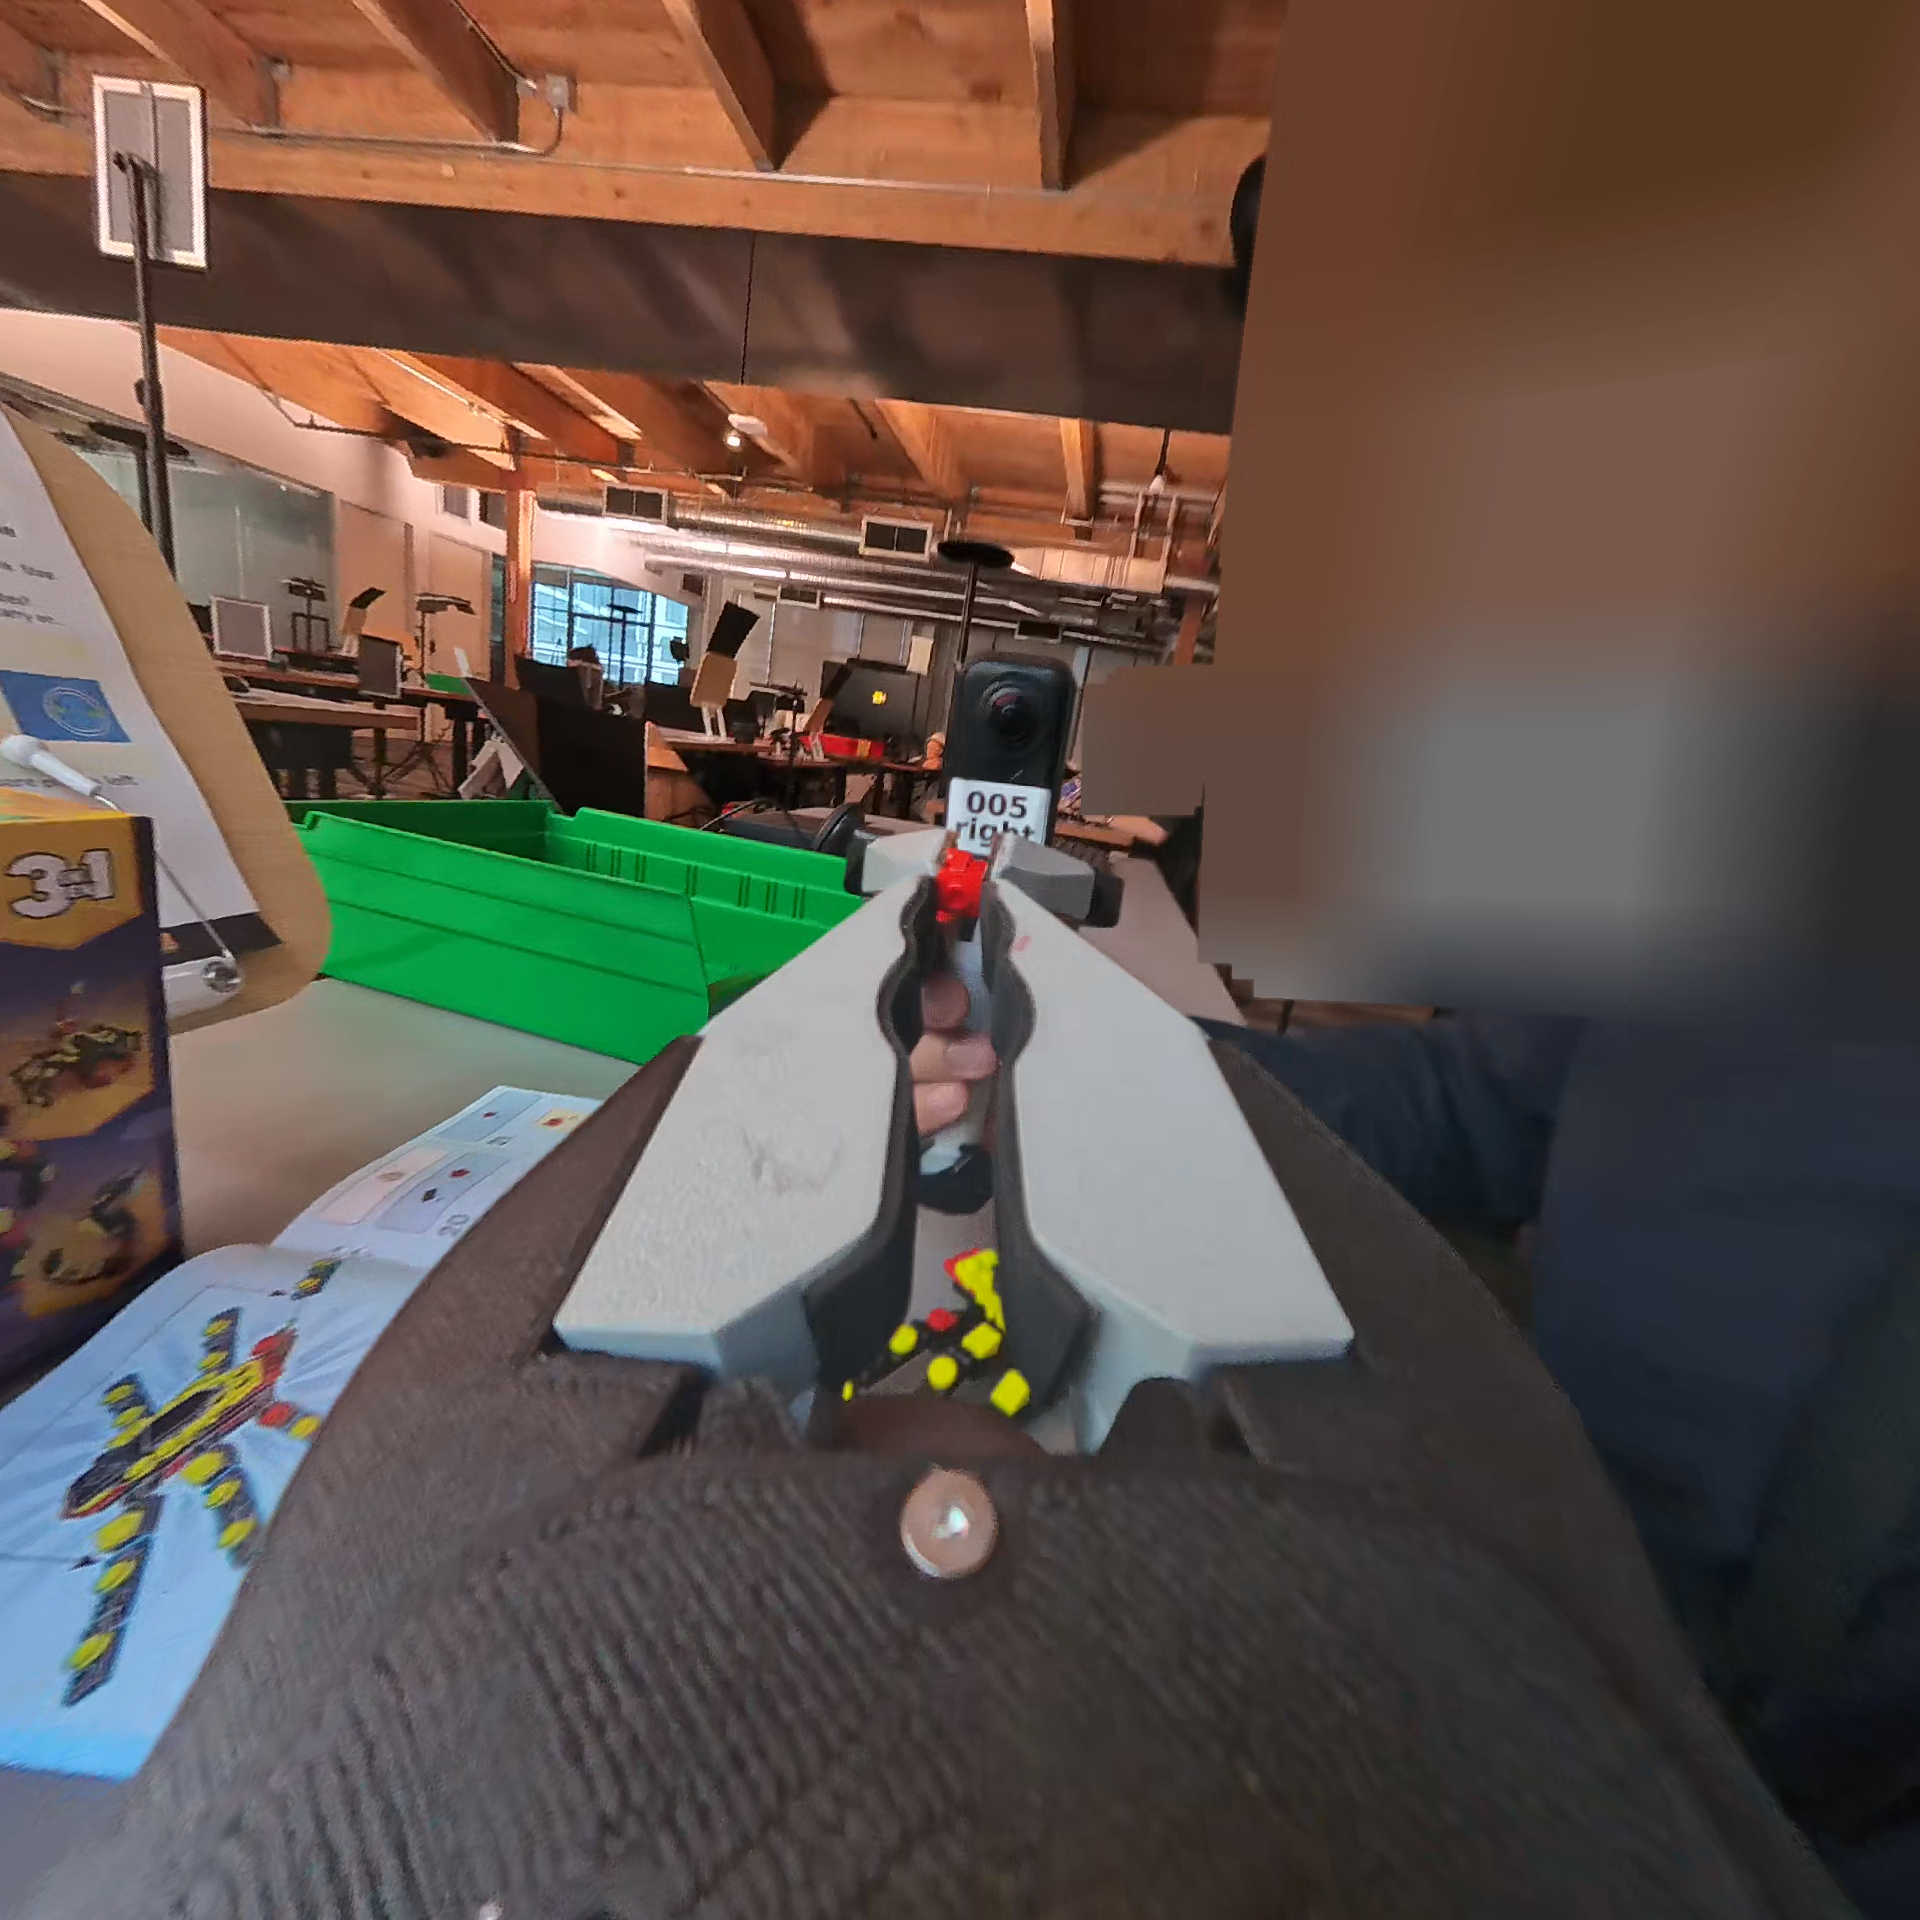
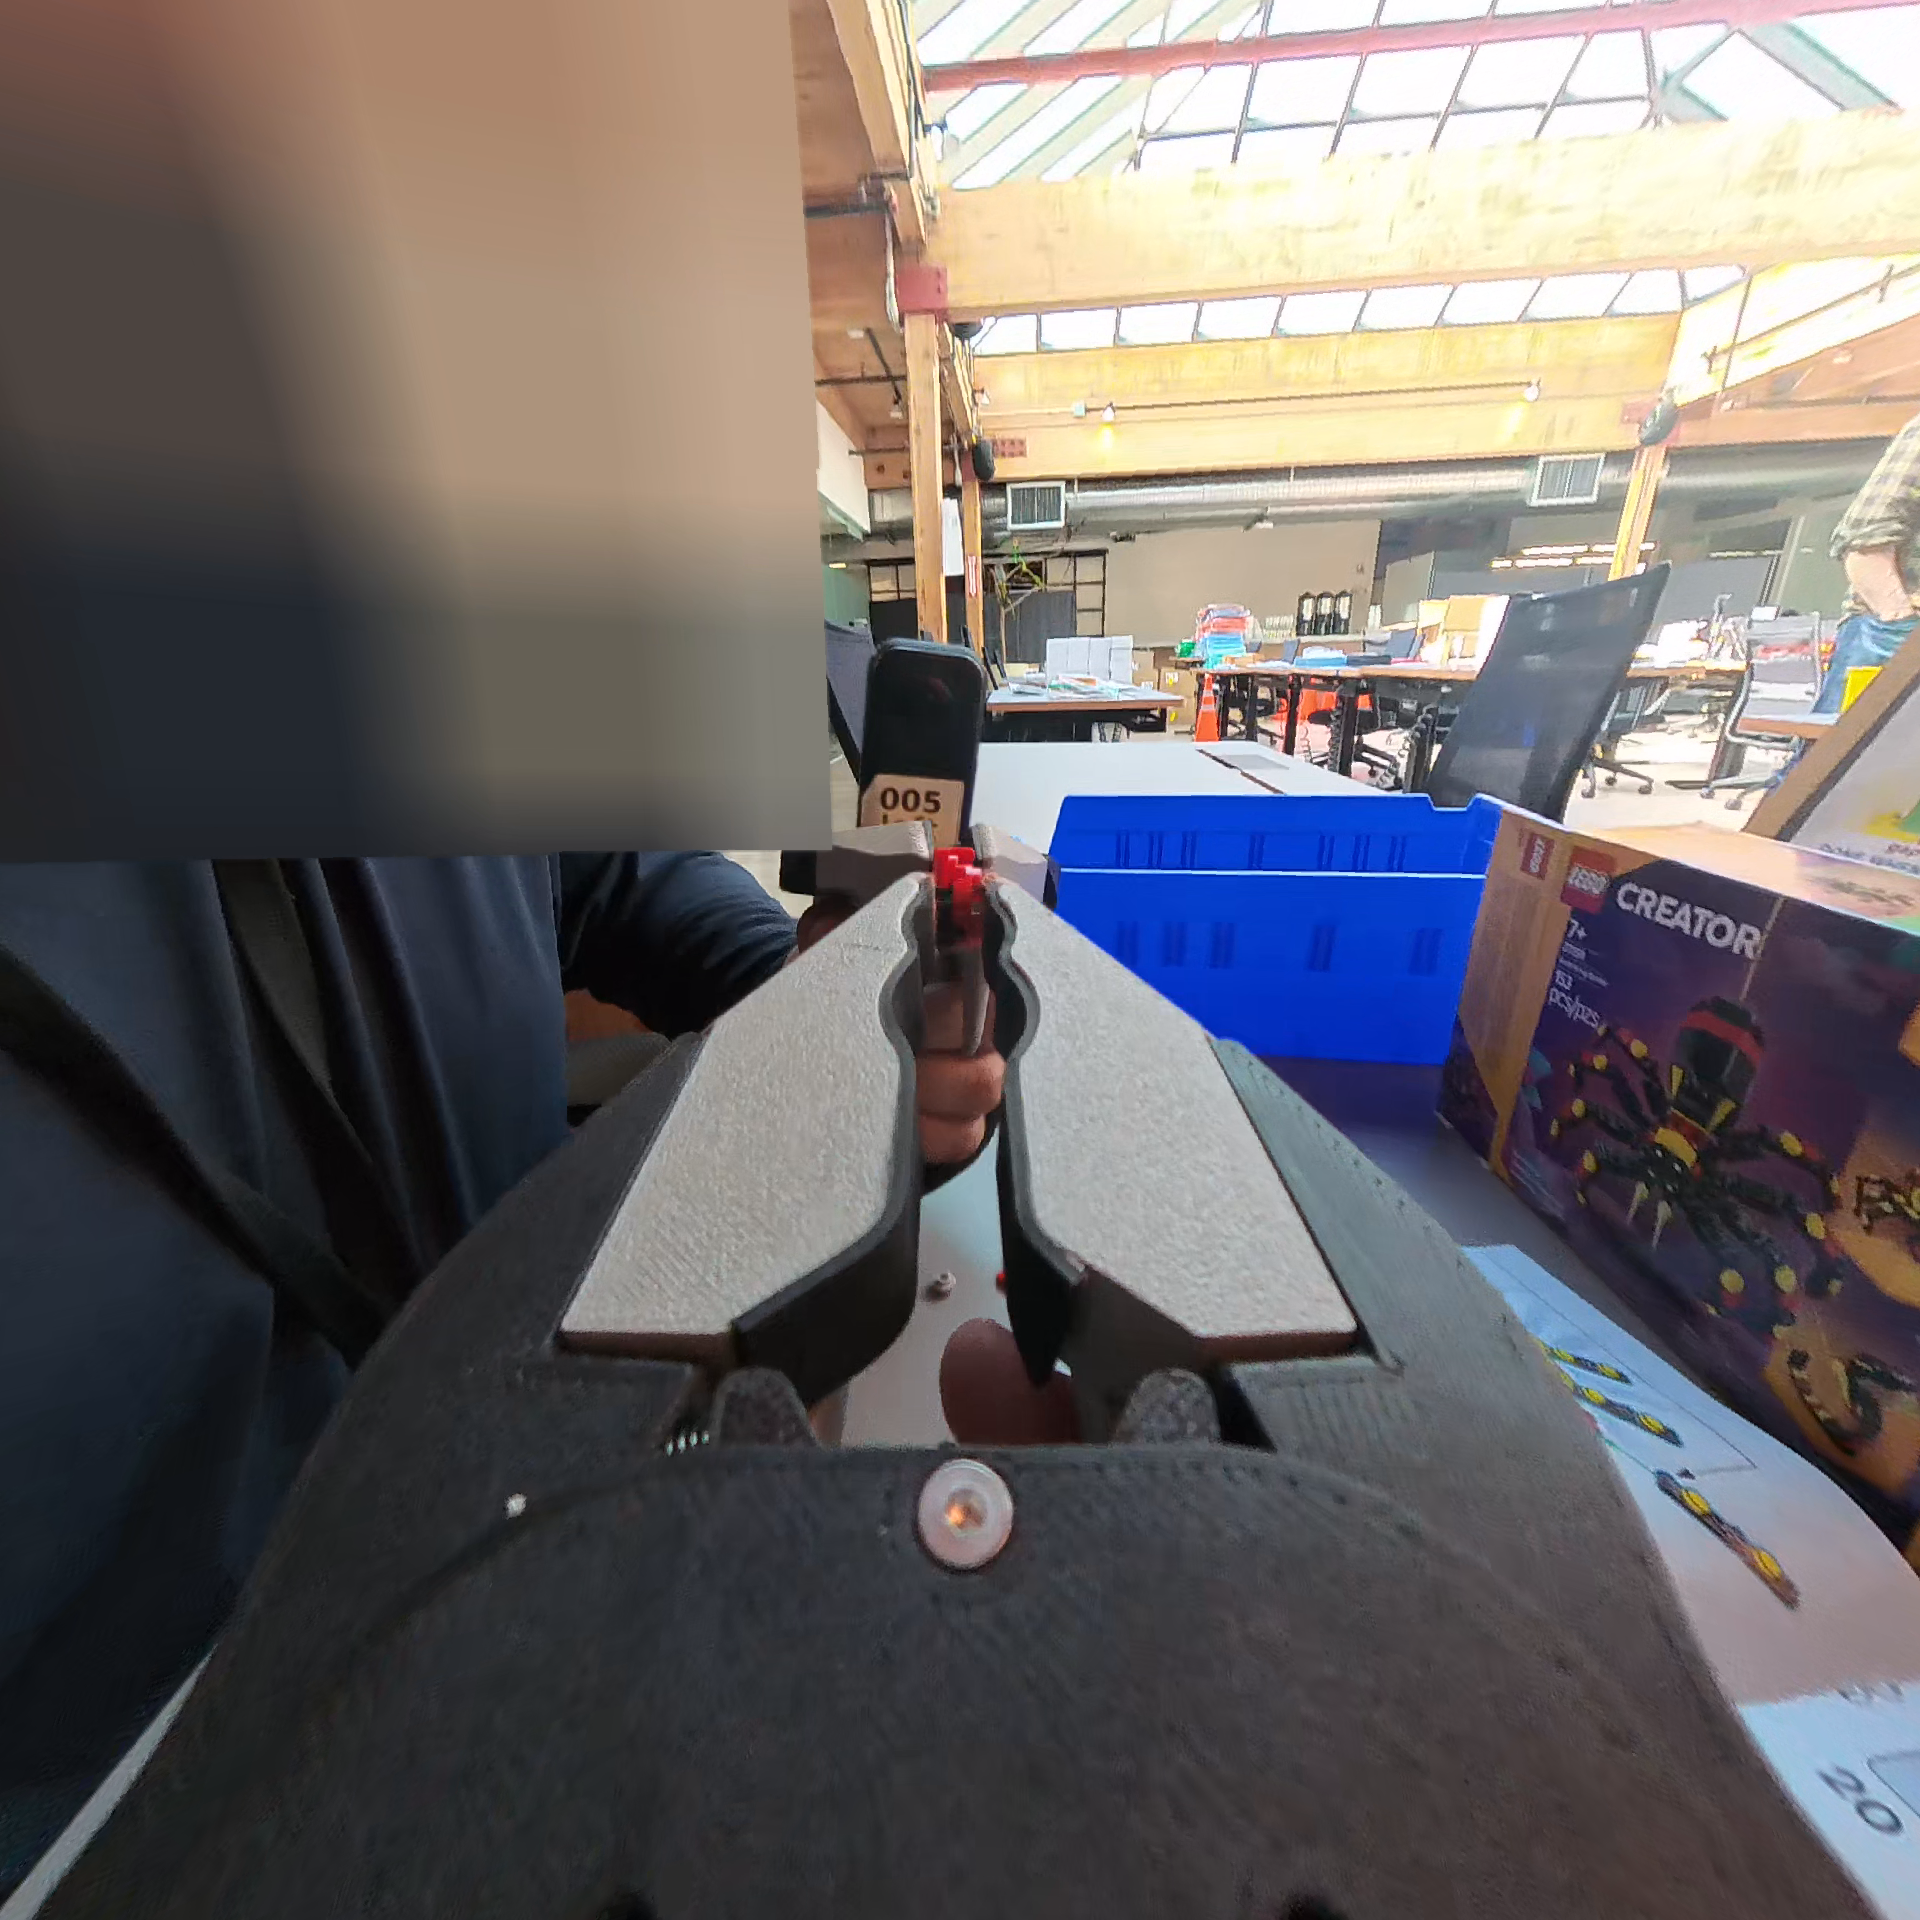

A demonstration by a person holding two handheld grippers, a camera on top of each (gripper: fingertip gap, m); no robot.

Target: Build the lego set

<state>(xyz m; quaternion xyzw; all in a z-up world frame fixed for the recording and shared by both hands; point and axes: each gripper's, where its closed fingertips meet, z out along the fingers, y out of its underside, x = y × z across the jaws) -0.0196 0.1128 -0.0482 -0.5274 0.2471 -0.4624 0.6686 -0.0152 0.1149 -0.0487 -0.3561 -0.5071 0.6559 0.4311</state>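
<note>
Left wrist view: the left gripper (image 1: 958,896), raised above a grey table (image 1: 416,1081), is clenched on a small red lego piece (image 1: 957,891) at its tips, meeting the right gripper (image 1: 977,847) head-on at 12 o'clock. A green bin (image 1: 540,914) sits at 10 o'clock, its contents hidden. A printed set box (image 1: 78,1070) stands at 9 o'clock; an open instruction booklet (image 1: 156,1455) lies at 8 o'clock. A yellow-and-black lego build (image 1: 961,1340) shows below, between the fingers.

Right wrist view: the right gripper (image 2: 958,883) is likewise clamped on the red lego piece (image 2: 956,883). A blue bin (image 2: 1268,935) sits at 2 o'clock, its inside unseen. The branded set box (image 2: 1704,1091), picturing a spider, stands at 3 o'clock, the booklet (image 2: 1704,1507) at 4 o'clock.
</note>
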